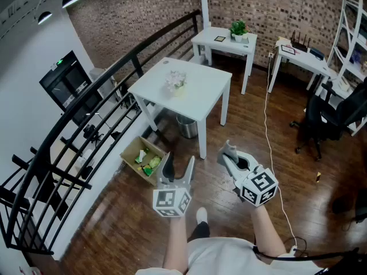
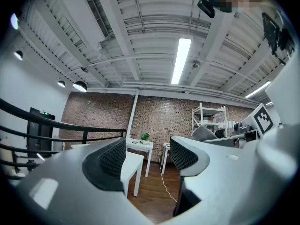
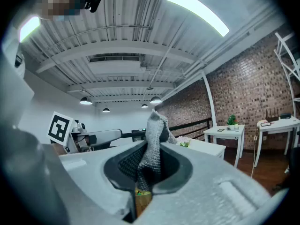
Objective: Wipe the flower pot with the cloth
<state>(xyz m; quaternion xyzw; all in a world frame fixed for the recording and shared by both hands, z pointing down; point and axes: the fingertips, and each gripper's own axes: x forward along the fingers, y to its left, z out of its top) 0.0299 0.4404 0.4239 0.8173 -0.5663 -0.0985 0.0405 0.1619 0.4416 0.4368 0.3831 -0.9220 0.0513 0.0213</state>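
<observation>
Table (image 1: pixel 202 94) w/ flower pot (image 1: pixel 176 83) ahead, box (image 1: pixel 131 148) beside; right fingers (image 3: pixel 181 169) clamp cloth (image 3: pixel 152 144), left fingers (image 2: pixel 112 161) apart

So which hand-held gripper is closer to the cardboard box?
Left. The left hand-held gripper is just right of the cardboard box; the right hand-held gripper is farther right.

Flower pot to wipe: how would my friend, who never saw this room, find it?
Look for the black railing on the room's left; the big square white table stands beside it. The flower pot sits alone near that table's middle. It holds pale flowers, unlike the leafy green plant on the smaller table by the brick wall.
</observation>
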